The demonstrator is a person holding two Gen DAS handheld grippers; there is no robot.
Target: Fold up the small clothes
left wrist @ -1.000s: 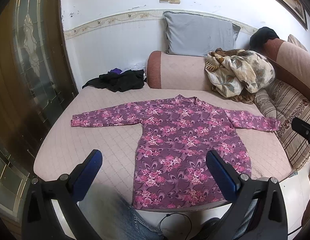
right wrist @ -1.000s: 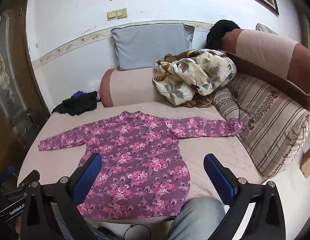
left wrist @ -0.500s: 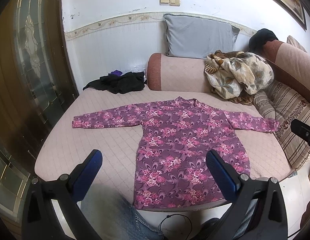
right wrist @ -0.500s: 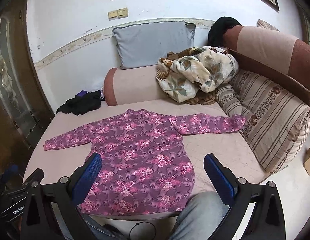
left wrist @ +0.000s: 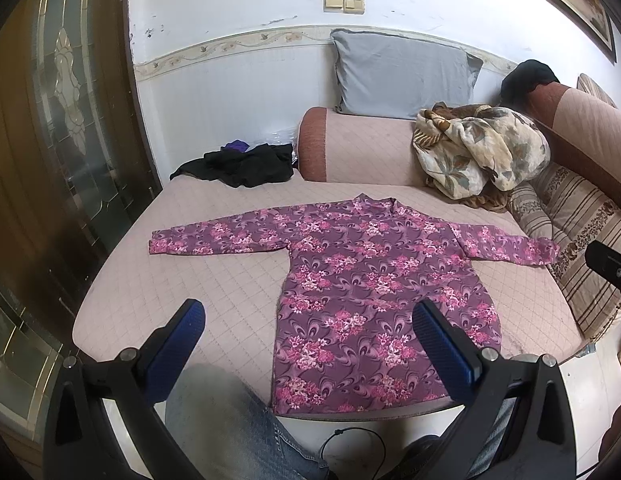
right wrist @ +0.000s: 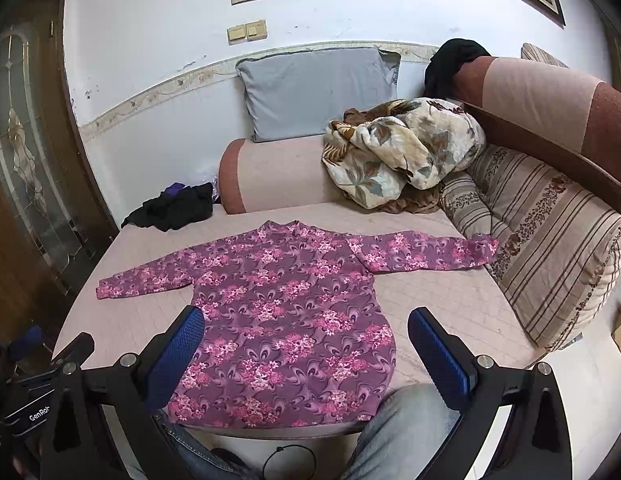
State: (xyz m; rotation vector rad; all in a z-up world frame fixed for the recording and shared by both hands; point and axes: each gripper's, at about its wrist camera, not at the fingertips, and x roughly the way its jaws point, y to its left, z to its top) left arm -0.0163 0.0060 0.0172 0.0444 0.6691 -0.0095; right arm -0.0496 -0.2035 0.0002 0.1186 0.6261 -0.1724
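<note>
A purple long-sleeved top with pink flowers (left wrist: 374,280) lies flat on the pink quilted seat (left wrist: 214,288), both sleeves spread out, hem toward me. It also shows in the right wrist view (right wrist: 286,304). My left gripper (left wrist: 308,338) is open and empty, held above the seat's near edge over the hem. My right gripper (right wrist: 306,340) is open and empty, above the hem's right part. Neither touches the top.
A black garment pile (left wrist: 246,164) lies at the back left. A grey pillow (left wrist: 398,74) and a floral blanket (left wrist: 478,152) sit behind. Striped cushions (right wrist: 550,256) line the right side. A wooden glass door (left wrist: 62,140) stands left. My knees (right wrist: 398,432) are at the near edge.
Both grippers have drifted slightly, so the top sits a little more to the right in both views. Jaws stay open; the top has not moved.
</note>
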